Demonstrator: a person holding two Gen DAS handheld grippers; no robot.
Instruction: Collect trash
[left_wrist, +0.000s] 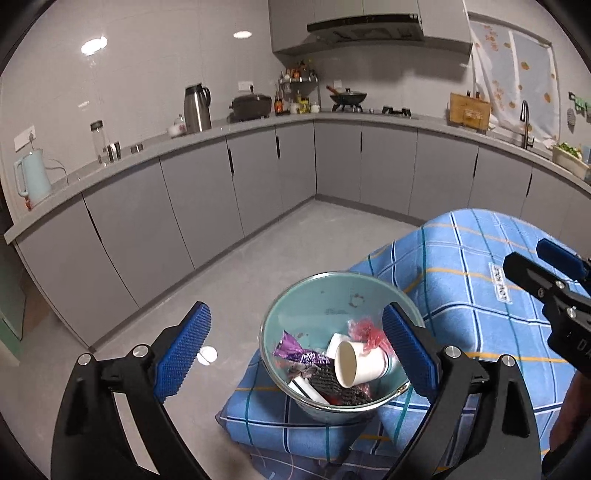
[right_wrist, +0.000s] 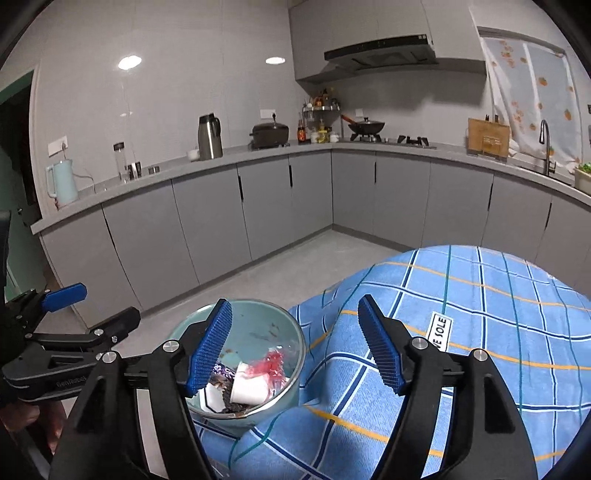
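A glass bowl (left_wrist: 334, 314) holding a paper cup (left_wrist: 360, 363), purple wrapper (left_wrist: 297, 350) and red scrap (left_wrist: 369, 332) is sitting lower centre on a blue checked cloth (left_wrist: 461, 277). The left gripper (left_wrist: 295, 350) is hovering nearest, jaws apart, empty. The right gripper (right_wrist: 295, 347) is gaping empty beside it. The cup is lying sideways, mouth toward the camera.

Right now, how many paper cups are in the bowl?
1. The white paper cup lies on its side on the other trash in the glass bowl, mouth toward the camera. More could be hidden underneath.
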